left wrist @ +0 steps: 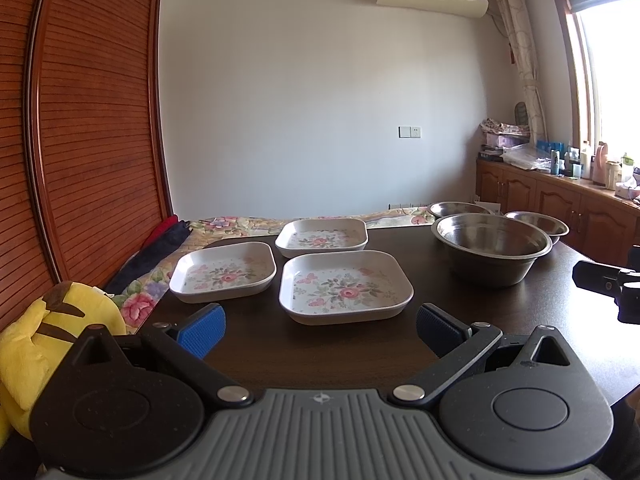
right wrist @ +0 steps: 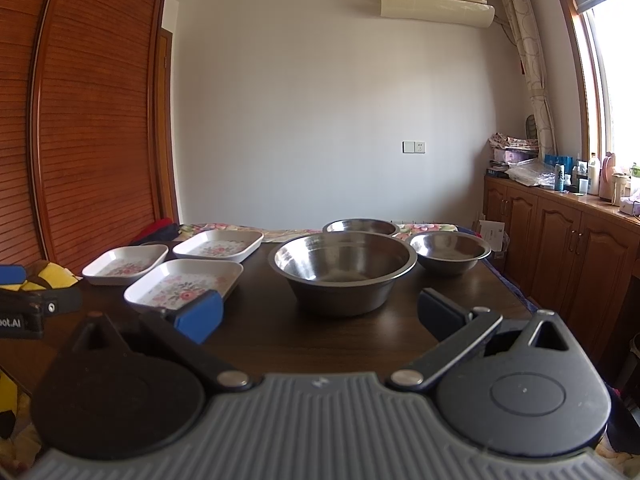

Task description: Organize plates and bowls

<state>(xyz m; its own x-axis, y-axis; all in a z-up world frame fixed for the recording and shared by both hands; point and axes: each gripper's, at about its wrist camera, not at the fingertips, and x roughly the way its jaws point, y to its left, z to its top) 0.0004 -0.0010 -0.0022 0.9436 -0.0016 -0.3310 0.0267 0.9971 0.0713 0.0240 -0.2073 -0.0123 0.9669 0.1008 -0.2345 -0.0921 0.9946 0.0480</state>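
Steel bowls (right wrist: 342,268), three, cluster at the desk's (right wrist: 400,328) far right corner; three floral square plates (left wrist: 346,286) sit toward its left edge; I hold my left gripper (left wrist: 320,326) and right gripper (right wrist: 318,316) wide, empty.

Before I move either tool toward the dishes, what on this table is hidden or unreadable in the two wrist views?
- Far steel bowl: both views, mostly hidden behind the large steel bowl.
- Right small steel bowl: left wrist view, partly covered by the large bowl.
- Dark wooden table: near edge hidden by each tool's body.
- Right tool: only a dark part shows at the left wrist view's right edge.
- Bottle labels on the sideboard: too small.
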